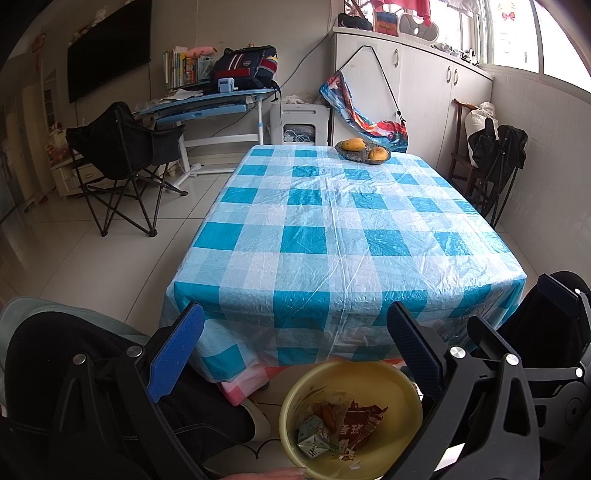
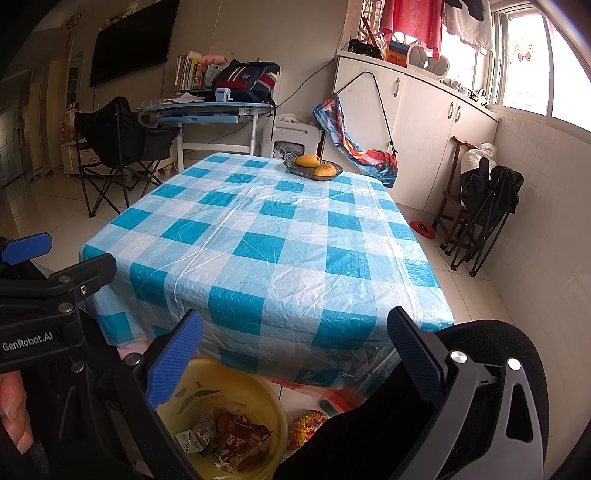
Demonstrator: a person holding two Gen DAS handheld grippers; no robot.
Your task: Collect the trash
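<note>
Hand-held grippers gape above trash-filled yellow basin.

Two mangoes, one dish, one basin.

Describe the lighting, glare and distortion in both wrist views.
Left wrist view: window blown out white, fisheye bends the cabinet, dark corners. Right wrist view: same overexposed window, sheen on the tablecloth, basin partly hidden by the near fingers.
</note>
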